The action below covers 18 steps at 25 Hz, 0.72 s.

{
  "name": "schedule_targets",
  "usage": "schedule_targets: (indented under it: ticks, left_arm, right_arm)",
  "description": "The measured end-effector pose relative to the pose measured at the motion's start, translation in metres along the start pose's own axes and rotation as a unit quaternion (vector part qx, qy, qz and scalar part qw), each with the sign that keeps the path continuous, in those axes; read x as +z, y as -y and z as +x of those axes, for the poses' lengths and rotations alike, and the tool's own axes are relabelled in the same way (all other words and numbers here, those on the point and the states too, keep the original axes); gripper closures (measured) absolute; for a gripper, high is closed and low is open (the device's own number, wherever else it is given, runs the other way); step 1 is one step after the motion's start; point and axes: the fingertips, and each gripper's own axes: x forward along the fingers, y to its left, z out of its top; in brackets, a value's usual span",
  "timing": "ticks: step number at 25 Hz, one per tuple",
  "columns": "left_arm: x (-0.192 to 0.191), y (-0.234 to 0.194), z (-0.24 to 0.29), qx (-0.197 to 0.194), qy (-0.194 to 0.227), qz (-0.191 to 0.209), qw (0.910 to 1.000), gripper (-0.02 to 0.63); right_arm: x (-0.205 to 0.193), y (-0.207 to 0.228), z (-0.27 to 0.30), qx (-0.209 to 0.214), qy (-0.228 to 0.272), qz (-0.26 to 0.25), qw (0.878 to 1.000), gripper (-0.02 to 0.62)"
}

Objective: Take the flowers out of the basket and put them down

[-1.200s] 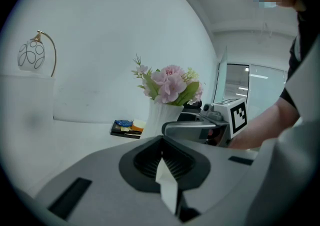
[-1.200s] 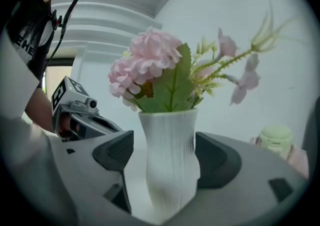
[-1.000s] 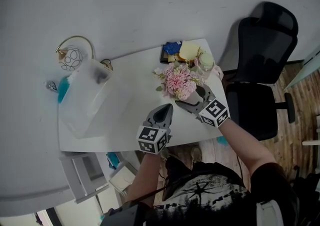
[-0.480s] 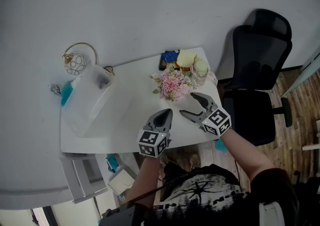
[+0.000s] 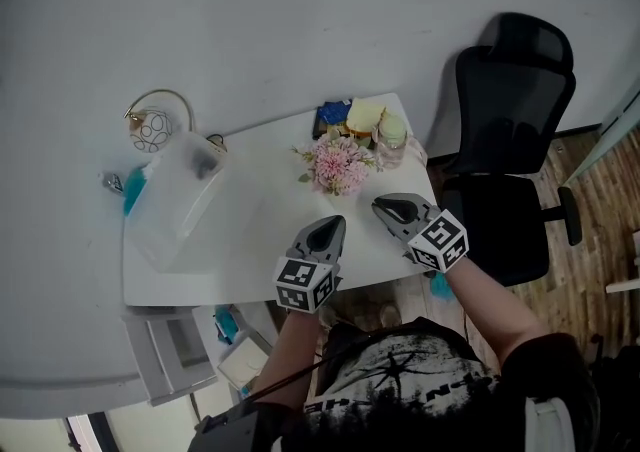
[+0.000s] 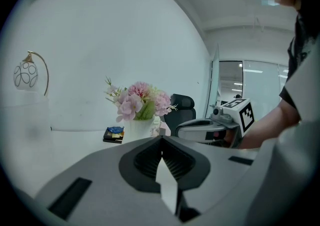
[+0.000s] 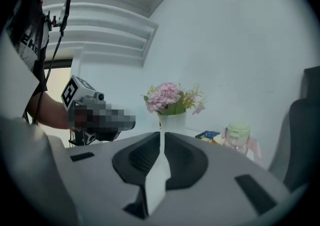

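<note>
White bench (image 5: 250, 240) against a pale wall: the flowers (image 5: 338, 162) stand in their basket (image 7: 172, 121) near its far right corner. My left tool (image 5: 328, 225) is closed and empty; my right tool (image 5: 385, 205) is closing on nothing. Removal isn't begun, I judge; next: open, reach in, grip the stems.

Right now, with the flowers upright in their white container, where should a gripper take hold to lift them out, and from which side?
Probably grip the green stems just under the pink blooms, above the white container rim. Come level from the table's bare near side: the bunch stands upright, blooms crush easily, and a lidded cup crowds the far side.
</note>
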Motion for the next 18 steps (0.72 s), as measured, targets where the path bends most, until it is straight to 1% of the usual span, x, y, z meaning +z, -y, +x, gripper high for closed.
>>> schedule_targets:
  ticks: [3, 7, 11, 15, 18]
  left_arm:
    - [0.008, 0.003, -0.001, -0.003, 0.005, 0.006, 1.0, 0.594]
    - [0.018, 0.004, -0.001, -0.002, 0.015, 0.008, 0.9998, 0.594]
    - [0.015, 0.005, -0.002, 0.004, 0.011, 0.018, 0.9998, 0.594]
    - [0.014, 0.008, -0.001, 0.008, 0.011, 0.021, 0.9997, 0.594]
    - [0.01, 0.012, 0.002, 0.008, 0.008, 0.02, 0.9997, 0.594]
  right_arm:
    - [0.006, 0.005, -0.011, -0.012, -0.007, 0.005, 1.0, 0.577]
    - [0.01, 0.01, -0.023, -0.025, -0.015, 0.002, 1.0, 0.578]
    - [0.013, 0.009, -0.035, -0.031, -0.014, 0.003, 0.999, 0.58]
    - [0.02, 0.008, -0.04, -0.03, -0.014, -0.018, 0.999, 0.58]
    - [0.018, 0.013, -0.042, -0.032, -0.013, -0.021, 0.999, 0.58]
